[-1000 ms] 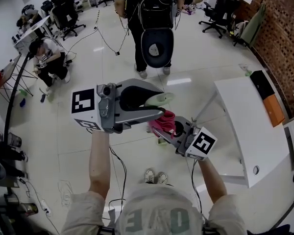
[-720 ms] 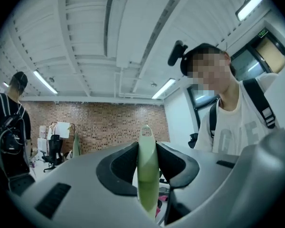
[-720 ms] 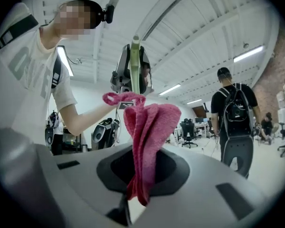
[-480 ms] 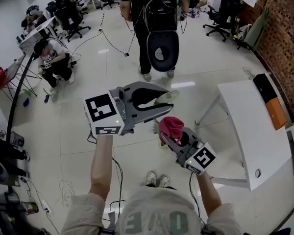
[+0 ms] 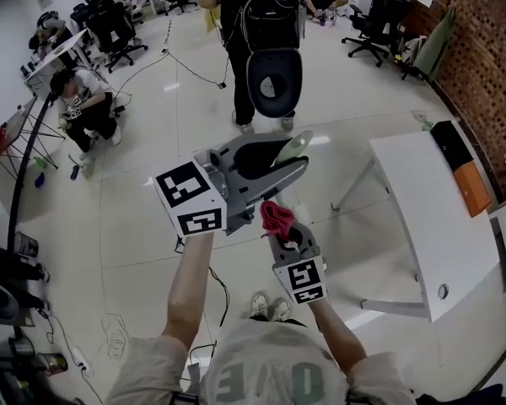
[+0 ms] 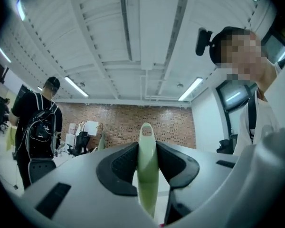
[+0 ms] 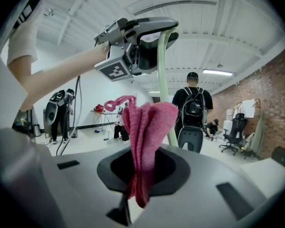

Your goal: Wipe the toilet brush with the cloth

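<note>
Now the left gripper (image 5: 280,165) is clamped on the pale green handle of the toilet brush (image 6: 147,167), held up in the air. Just below, the right gripper (image 5: 282,229) pinches the bunched pink cloth (image 7: 145,127) near the handle; whether they touch I cannot tell.

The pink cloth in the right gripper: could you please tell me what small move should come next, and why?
Probably ease the right gripper forward until the cloth meets the brush handle: the left gripper is shut on that handle, which runs just beyond the cloth, seemingly not touching yet.
</note>
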{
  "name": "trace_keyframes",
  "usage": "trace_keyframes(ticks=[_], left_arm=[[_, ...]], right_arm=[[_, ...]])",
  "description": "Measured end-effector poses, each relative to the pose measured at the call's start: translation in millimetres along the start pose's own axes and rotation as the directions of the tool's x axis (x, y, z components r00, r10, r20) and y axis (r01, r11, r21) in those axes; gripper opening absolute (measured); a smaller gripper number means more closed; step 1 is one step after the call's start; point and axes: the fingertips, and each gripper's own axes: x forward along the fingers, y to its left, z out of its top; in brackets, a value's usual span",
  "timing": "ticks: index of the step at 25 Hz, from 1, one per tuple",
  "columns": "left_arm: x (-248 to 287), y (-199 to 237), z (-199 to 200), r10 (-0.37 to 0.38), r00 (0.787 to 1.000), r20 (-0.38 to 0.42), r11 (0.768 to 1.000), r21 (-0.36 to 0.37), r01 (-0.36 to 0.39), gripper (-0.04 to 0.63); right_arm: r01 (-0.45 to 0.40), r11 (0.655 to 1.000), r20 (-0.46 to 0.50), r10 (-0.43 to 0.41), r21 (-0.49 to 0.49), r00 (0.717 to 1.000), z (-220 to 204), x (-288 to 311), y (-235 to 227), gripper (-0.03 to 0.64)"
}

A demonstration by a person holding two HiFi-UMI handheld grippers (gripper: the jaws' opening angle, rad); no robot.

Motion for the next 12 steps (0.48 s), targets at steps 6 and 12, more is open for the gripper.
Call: trace_keyframes(ticks=[6, 12], left_arm=[[-8, -1, -15, 0.026, 1.0, 0.009, 1.0, -0.006, -0.026, 0.118], [-3, 5, -19, 0.054, 0.998, 0.03, 0.998, -0.018, -0.053, 0.118]], right_arm=[[0.02, 1.0, 0.088, -0.021, 0.008, 0.996, 32, -12, 2, 0.031], [-0.008, 1.0, 0.19, 0.003, 0.026, 0.982, 79, -23, 3, 0.031]])
